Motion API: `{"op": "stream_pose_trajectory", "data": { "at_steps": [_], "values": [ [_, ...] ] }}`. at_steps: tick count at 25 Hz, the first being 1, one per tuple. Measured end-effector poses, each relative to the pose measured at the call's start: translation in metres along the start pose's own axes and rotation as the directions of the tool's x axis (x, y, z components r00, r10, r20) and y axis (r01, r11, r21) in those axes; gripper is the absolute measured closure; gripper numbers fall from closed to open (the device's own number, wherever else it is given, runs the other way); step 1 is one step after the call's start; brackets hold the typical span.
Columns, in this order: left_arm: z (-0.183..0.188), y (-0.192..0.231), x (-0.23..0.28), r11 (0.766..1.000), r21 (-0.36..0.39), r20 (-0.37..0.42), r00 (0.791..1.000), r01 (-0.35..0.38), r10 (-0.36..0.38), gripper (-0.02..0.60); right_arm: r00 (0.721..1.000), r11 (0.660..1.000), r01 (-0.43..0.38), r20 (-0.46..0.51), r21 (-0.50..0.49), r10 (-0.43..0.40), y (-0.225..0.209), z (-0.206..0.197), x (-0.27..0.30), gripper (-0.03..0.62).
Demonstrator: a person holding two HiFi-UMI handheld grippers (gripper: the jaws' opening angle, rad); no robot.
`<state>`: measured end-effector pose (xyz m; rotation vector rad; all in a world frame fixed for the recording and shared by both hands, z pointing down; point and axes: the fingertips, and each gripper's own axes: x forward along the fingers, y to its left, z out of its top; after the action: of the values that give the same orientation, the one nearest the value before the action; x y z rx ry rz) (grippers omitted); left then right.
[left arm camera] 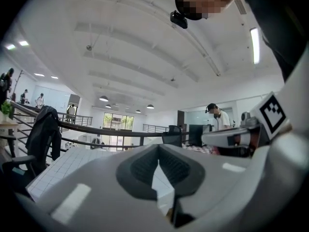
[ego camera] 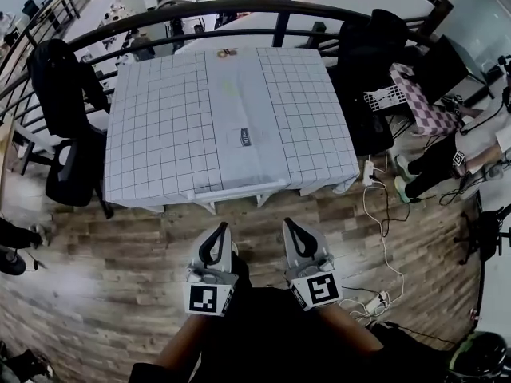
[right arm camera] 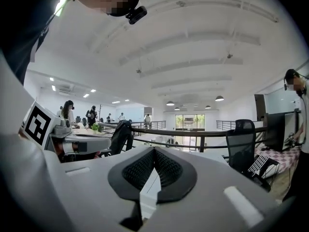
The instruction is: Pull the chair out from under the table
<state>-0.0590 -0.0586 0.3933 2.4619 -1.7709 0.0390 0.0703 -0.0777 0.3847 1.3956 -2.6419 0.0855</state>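
The left tongs (ego camera: 223, 228) and right tongs (ego camera: 289, 223) are clenched, empty. Open them nearing the black chair (ego camera: 72, 170) at the bench's (ego camera: 176, 118) nine o'clock, then grip its backrest.

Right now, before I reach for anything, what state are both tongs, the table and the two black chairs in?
Table: covered by a gridded cloth, untouched.
Left tongs: shut, empty, short of the table.
Right tongs: shut, empty, short of the table.
Left black chair: beside the table, not tucked in, jacket over its back.
Right black chair: off the far right corner, not tucked in.
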Motion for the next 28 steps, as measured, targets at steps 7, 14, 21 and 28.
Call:
{"op": "stream_pose_trajectory", "data": {
  "at_steps": [7,14,21,28],
  "values": [
    [0.012,0.053,0.043,1.0,0.006,-0.041,0.999,0.014,-0.014,0.572,0.998,0.998,0.052,-0.027,0.021,-0.052,-0.023,0.012,0.06,0.597],
    [-0.007,0.079,0.073,1.0,0.011,-0.077,0.997,0.024,-0.023,0.571,0.997,0.999,0.042,-0.058,0.028,-0.041,-0.028,-0.006,0.101,0.597],
    [-0.025,0.085,0.093,0.999,0.014,-0.111,0.993,-0.043,0.044,0.571,0.998,1.0,-0.027,-0.052,0.009,0.027,-0.051,-0.002,0.129,0.597],
    [-0.074,0.054,0.065,0.998,0.031,-0.173,0.983,-0.061,0.066,0.571,0.991,0.995,-0.103,-0.092,-0.017,0.101,-0.049,-0.05,0.093,0.597]
  ]
}}
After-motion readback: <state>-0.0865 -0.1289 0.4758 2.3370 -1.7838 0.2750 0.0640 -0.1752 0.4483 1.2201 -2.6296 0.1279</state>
